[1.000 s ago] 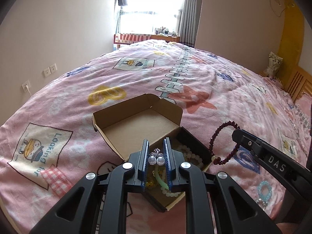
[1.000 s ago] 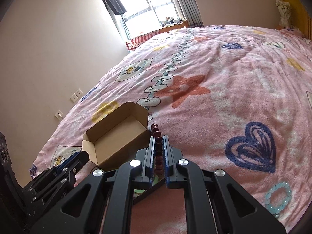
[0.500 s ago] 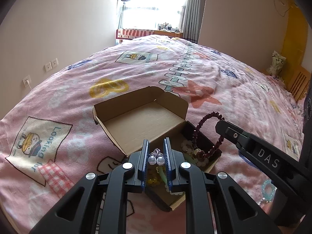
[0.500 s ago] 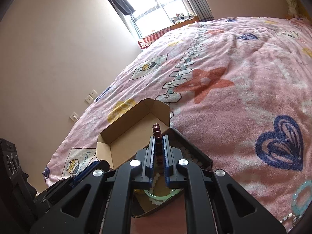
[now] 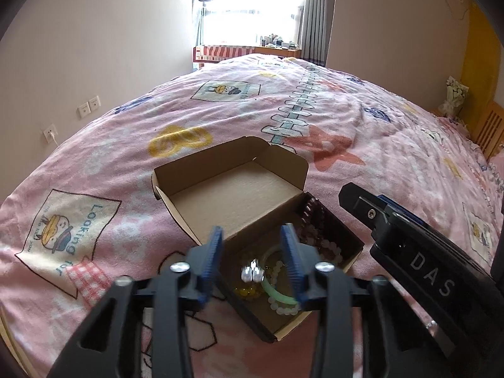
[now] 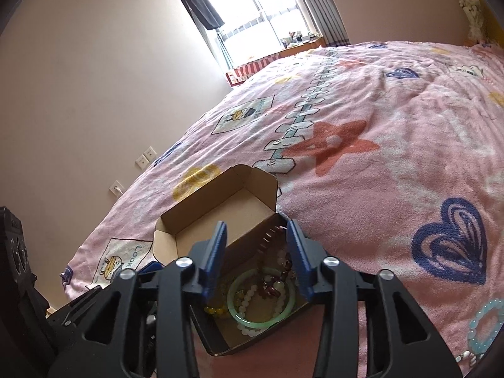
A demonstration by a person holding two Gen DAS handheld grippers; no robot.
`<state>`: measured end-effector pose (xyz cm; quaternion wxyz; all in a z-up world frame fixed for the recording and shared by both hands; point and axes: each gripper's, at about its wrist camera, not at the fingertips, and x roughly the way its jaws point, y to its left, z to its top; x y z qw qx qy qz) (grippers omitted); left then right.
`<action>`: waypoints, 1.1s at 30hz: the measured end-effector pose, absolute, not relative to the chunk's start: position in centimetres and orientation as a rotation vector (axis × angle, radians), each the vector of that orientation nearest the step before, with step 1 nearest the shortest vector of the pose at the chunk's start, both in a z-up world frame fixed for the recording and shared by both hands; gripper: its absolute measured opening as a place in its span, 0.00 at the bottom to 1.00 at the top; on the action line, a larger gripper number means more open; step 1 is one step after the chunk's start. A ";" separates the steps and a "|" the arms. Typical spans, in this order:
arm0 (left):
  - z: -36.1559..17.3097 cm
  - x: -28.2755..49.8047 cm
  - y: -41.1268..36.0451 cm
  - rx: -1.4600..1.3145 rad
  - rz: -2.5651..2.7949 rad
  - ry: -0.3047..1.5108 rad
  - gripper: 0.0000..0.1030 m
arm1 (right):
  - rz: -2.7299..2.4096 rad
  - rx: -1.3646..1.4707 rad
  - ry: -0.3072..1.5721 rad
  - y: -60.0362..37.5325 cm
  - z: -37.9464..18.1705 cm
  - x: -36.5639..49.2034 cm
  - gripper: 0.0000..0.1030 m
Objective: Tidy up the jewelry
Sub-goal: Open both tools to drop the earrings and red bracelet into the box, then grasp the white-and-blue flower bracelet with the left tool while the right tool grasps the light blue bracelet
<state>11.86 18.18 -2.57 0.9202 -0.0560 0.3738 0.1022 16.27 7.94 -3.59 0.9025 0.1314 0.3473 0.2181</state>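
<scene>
Both our hand-held grippers, left (image 5: 253, 260) and right (image 6: 256, 256), have just been opening and hold nothing; the pearl earrings (image 5: 252, 273) and dark bead bracelet (image 6: 277, 278) lie in the box (image 5: 352, 253). Withdrawing carelessly, we risk snagging beads or tipping it.

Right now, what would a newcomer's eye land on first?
The open cardboard box on the pink bedspread, its tray holding a green bangle, pale bead bracelets and a dark red bead bracelet. Both claws, left and right, hang open over it, jaws just opened, pearl earrings dropped between the left jaws.
</scene>
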 end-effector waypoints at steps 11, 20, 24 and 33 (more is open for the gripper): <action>-1.9 11.6 17.9 -0.104 0.227 0.746 0.62 | 0.420 0.370 0.737 4.9 -3.9 16.8 0.42; -1.5 11.4 16.6 -0.134 0.198 0.744 0.62 | 0.400 0.405 0.729 2.9 -3.3 16.3 0.42; -1.0 11.4 15.0 -0.123 0.179 0.740 0.62 | 0.370 0.406 0.734 1.6 -3.0 16.1 0.42; 0.2 11.2 11.4 -0.148 0.129 0.723 0.62 | 0.260 0.448 0.745 -4.9 -2.3 14.6 0.42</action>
